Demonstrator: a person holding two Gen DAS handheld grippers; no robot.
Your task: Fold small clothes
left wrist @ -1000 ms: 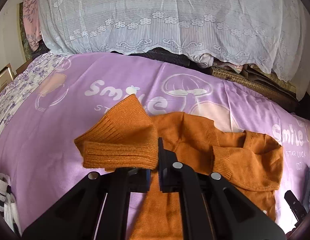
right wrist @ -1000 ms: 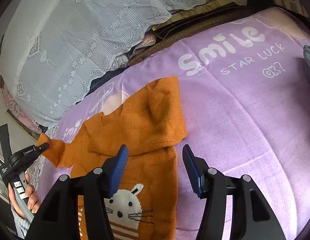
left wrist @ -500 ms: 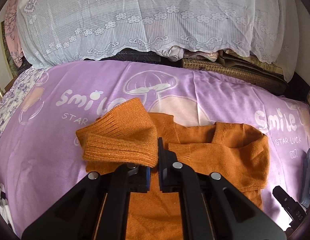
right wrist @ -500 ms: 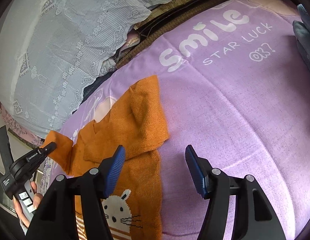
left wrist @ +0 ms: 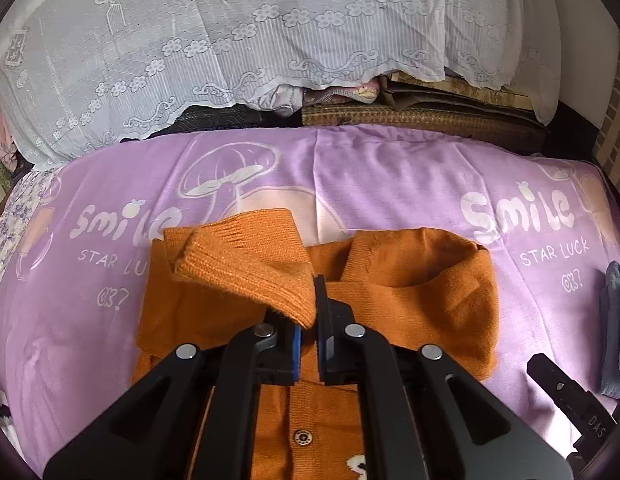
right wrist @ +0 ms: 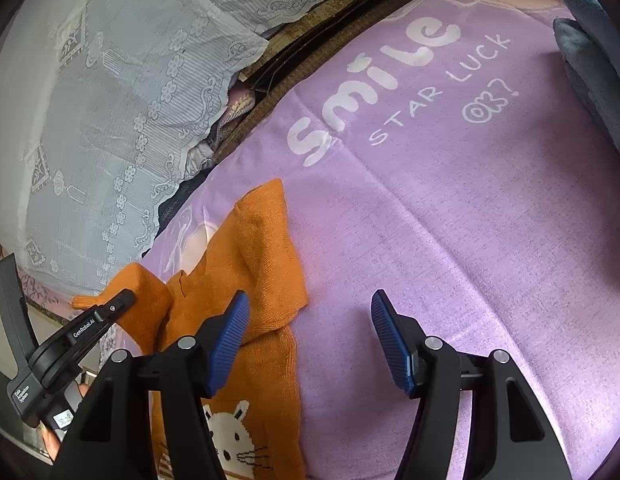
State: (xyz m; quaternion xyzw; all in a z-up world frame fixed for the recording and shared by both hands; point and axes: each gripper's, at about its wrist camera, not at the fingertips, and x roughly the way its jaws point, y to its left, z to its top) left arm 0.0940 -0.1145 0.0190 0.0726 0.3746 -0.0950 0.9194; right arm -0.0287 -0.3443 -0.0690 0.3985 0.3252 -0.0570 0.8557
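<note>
Your left tool (left wrist: 314,322) is clamped shut on the ribbed cuff (left wrist: 246,272) of one sleeve, which it holds lifted over the chest of the orange sweater (left wrist: 409,304). The sweater lies face up on the purple bedsheet (right wrist: 449,220), towards the bed's middle. Your right tool (right wrist: 310,336) hangs with its jaws apart and nothing between them, having just been opening, above the sweater's right edge. Beyond it, the other sleeve (right wrist: 262,248) is already folded across. I judge that setting this sleeve down and folding the body are left.

Orange sweater (left wrist: 409,296) ribbed knit, matt; purple sheet (right wrist: 449,208) soft woven cloth.
</note>
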